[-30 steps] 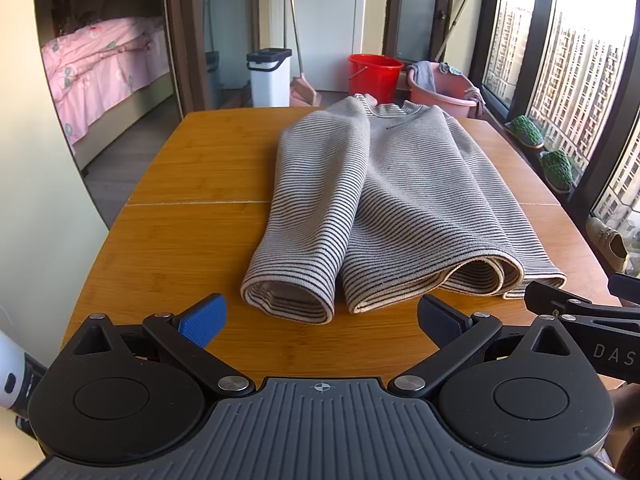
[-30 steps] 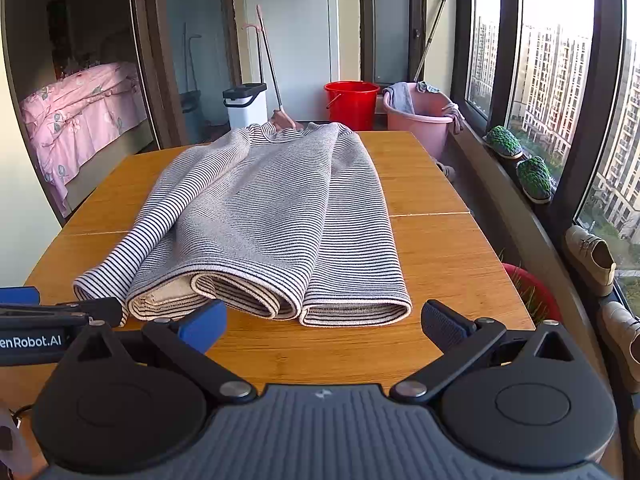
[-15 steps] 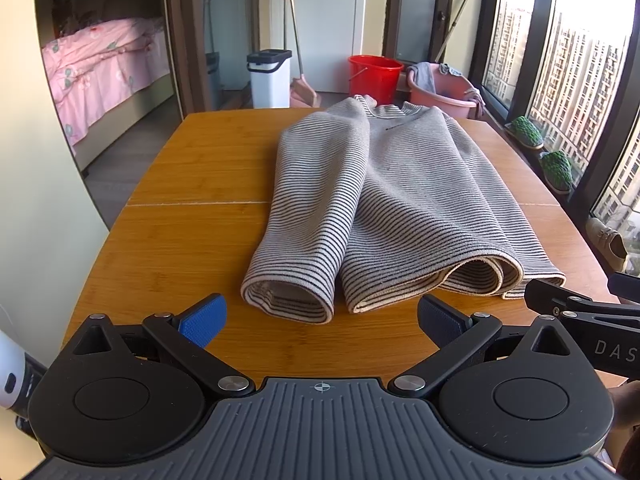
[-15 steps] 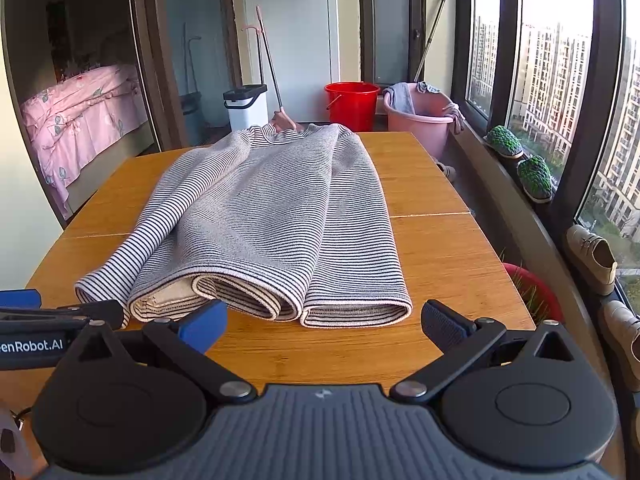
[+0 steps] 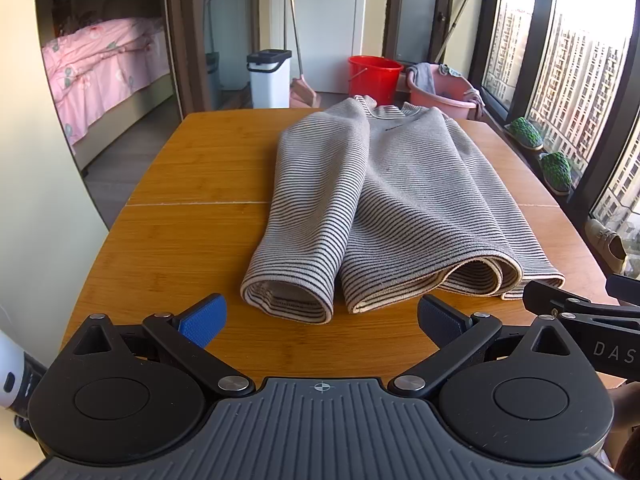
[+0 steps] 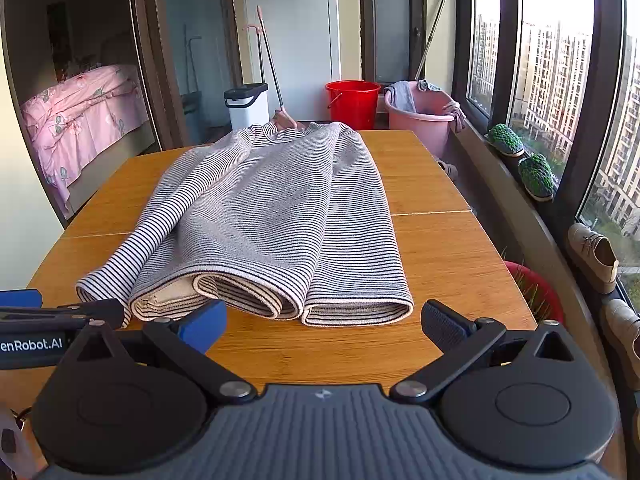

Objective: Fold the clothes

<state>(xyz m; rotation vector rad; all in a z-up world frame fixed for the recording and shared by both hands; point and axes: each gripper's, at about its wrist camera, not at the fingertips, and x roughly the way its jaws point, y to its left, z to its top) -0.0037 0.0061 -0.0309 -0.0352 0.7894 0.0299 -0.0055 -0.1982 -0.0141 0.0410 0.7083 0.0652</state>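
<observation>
A grey striped sweater (image 5: 384, 204) lies lengthwise on the wooden table (image 5: 192, 240), both sides folded inward, collar at the far end and hem toward me. It also shows in the right wrist view (image 6: 272, 216). My left gripper (image 5: 320, 318) is open and empty, just short of the hem at its left part. My right gripper (image 6: 324, 322) is open and empty, just short of the hem at its right part. Each gripper's side shows at the edge of the other's view.
Beyond the table's far end stand a white bin (image 5: 269, 78), a red bucket (image 5: 374, 80) and a pink basin (image 5: 442, 94) holding cloths. A pink bed (image 5: 100, 72) is at the left. Windows, slippers and shoes (image 6: 594, 256) line the right side.
</observation>
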